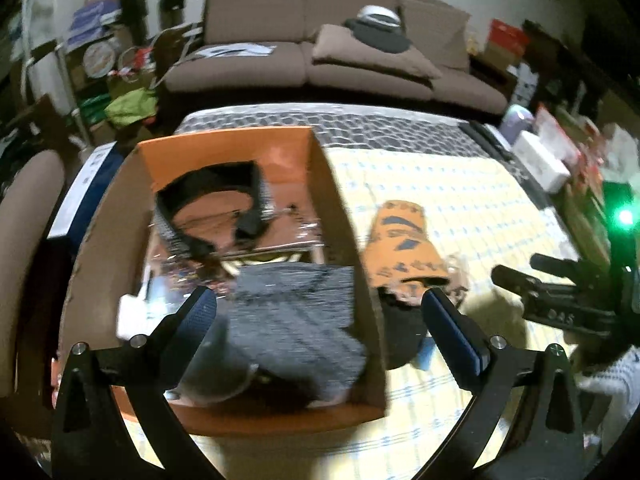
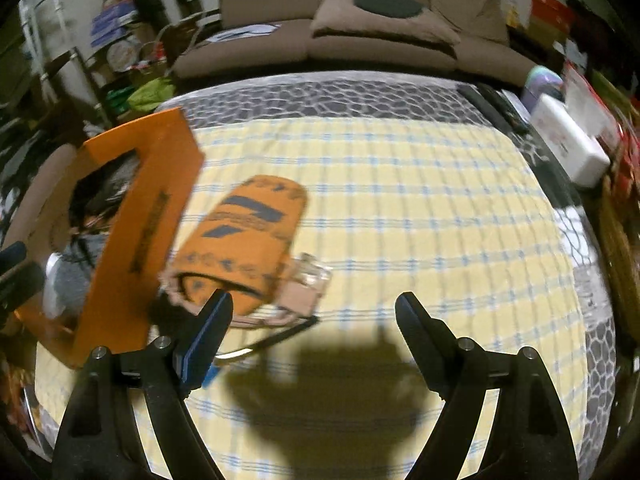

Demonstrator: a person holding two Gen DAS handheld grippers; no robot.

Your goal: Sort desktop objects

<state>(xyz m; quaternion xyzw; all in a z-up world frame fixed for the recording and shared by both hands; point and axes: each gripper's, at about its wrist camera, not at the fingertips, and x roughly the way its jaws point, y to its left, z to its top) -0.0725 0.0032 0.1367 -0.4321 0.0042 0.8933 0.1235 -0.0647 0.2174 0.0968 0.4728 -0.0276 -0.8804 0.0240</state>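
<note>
Lying at eleven o'clock from the open, empty right hand-held gripper [image 2: 314, 306]: orange cloth roll with dark-blue markings [image 2: 244, 240], long axis eleven-to-five. Left hand-held gripper [image 1: 318, 306], also open and empty, hangs over the orange cardboard box [image 1: 224, 148]; the right is nearer.

2 wrist fisheyes, both angled steeply down over one cloth-covered surface.

The left view looks along its own fingers [image 1: 202, 308] from close above into the orange box [image 1: 224, 148]; the right view sits further right, near over the checked cloth [image 2: 400, 184], with that box [image 2: 152, 200] at its left edge. Both face the brown sofa [image 1: 304, 40] and share the box, the orange patterned roll [image 1: 404, 240] beside it and the cloth; the right gripper [image 1: 516, 272] shows at the left view's right edge.
</note>
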